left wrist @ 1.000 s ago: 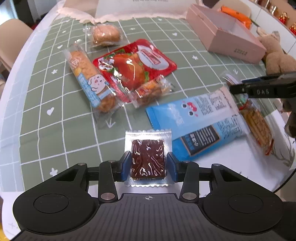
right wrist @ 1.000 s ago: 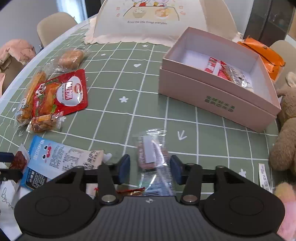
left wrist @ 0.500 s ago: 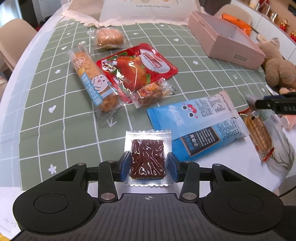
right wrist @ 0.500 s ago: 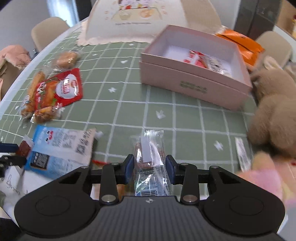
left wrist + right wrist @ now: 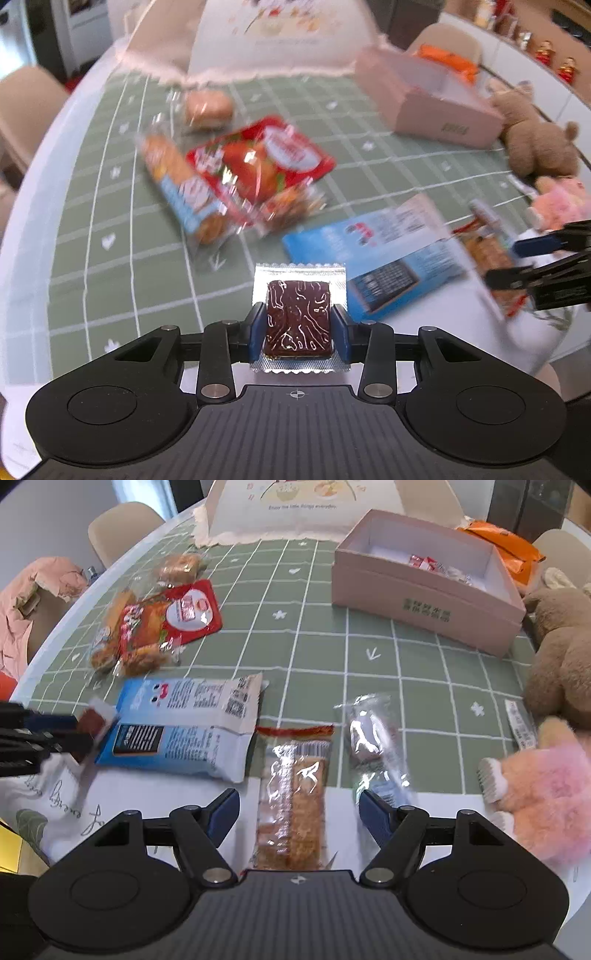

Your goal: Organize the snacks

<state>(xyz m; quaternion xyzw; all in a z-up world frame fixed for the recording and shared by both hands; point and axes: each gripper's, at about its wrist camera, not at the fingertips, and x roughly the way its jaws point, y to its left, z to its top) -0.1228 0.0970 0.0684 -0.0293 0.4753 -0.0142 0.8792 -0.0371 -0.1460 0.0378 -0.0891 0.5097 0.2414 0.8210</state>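
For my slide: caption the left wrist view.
Left gripper holds a brown snack packet above the snack-strewn table.

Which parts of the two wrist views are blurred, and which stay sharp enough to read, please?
Left wrist view: the table snacks, such as the red pouch, are smeared by motion blur, while the brown snack clamped in the left gripper is crisp. Right wrist view: mostly sharp, the pink box readable; the clear packet is smeared.

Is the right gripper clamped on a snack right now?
No: the right gripper stands wide open, its blue pads clear of the cracker pack lying on the table between them; its jaws have just been opening.
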